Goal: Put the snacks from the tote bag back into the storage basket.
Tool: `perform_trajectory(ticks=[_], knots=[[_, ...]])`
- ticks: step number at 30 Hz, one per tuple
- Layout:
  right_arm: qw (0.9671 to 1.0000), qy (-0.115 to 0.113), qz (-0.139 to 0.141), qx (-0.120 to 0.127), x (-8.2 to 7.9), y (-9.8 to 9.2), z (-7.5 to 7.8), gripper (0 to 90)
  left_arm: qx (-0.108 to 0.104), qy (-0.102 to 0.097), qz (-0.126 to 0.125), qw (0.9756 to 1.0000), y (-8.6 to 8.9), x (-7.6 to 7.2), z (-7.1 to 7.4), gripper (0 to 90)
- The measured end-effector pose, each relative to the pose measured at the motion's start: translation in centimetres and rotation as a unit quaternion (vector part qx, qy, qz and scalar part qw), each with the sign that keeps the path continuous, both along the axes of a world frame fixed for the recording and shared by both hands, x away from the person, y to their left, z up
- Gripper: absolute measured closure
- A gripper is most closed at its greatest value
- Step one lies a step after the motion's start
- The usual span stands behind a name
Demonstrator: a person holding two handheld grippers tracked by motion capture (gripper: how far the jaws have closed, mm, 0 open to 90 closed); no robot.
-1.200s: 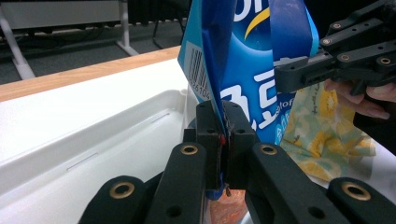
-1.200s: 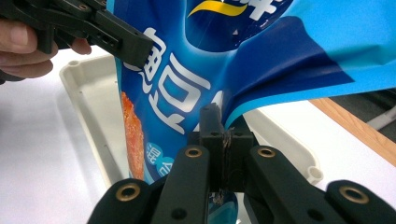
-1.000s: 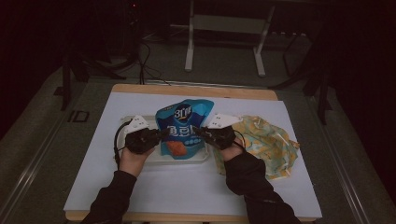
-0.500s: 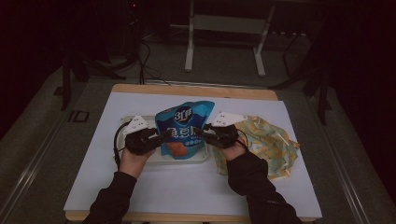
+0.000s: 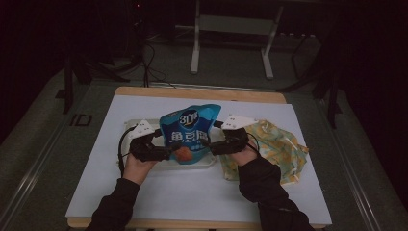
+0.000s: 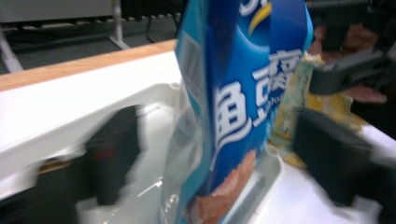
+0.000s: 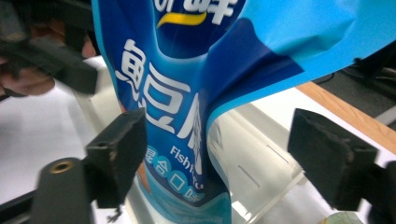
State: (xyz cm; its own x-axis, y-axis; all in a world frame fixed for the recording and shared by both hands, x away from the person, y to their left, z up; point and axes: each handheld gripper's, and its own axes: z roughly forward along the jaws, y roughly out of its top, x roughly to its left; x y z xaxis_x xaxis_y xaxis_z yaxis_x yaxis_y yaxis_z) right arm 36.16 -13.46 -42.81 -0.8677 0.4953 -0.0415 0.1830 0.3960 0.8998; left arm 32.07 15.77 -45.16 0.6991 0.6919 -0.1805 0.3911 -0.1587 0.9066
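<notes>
Nearest the camera in the high view, the person's dark sleeves are coming in from the bottom edge and the hands are carrying the two grippers over the white table (image 5: 144, 202). The left gripper (image 5: 166, 153) is sitting at the left side of the blue snack bag (image 5: 188, 134), and its jaws have just been opening: in the left gripper view they are standing spread, blurred, with the lower part of the bag (image 6: 233, 140) between them and neither pad pressing on it. The right gripper (image 5: 208, 147) is sitting at the bag's right side, and its jaws have likewise just been opening; in the right gripper view the two black pads are standing wide apart, the bag (image 7: 187, 116) hanging between them, the left pad just beside its printed face and the right pad well clear of it. The bag is standing upright with its bottom in a clear shallow tray (image 5: 202, 162) near the middle of the table, its top leaning slightly away from the person. Just beyond the right hand, a yellow patterned cloth bag (image 5: 281, 144) is lying crumpled on the table, near the tray's right end. Farther off, the wooden back edge of the table is showing, and behind it a dark floor with cables and a grey metal stand (image 5: 231, 43).
</notes>
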Motion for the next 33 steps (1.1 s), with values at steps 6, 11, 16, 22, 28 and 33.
perform_trajectory(ticks=[6, 11, 16, 22, 28, 33], knots=[[0.9999, -0.004, -0.007, -0.006, -0.2, -0.4, 0.1, 14.3, 0.005, 0.01, -0.01, 0.9999, -0.1, -0.1, -0.4, 2.3], [0.9999, -0.007, -0.007, -0.012, -0.5, -0.9, 0.3, 14.4, -0.012, 0.01, -0.012, 0.9998, 0.5, -0.5, -0.5, 2.3], [0.9999, -0.006, -0.011, -0.006, -0.7, -1.7, 0.4, 14.4, -0.014, 0.006, -0.001, 0.9999, 1.1, -1.1, -0.5, 2.3], [0.9998, -0.008, -0.015, -0.006, -1.1, -3.0, 0.3, 14.4, -0.006, 0.006, -0.003, 1.0, 1.1, -2.1, -1.3, 2.3], [0.9997, -0.007, -0.021, -0.006, -1.7, -4.5, 0.4, 14.4, -0.007, 0.007, -0.005, 0.9999, 0.9, -3.2, -2.1, 2.3], [0.9997, -0.006, -0.022, -0.005, -2.5, -5.6, 0.3, 14.5, -0.011, 0.014, -0.013, 0.9998, 0.7, -3.9, -2.9, 2.3]])
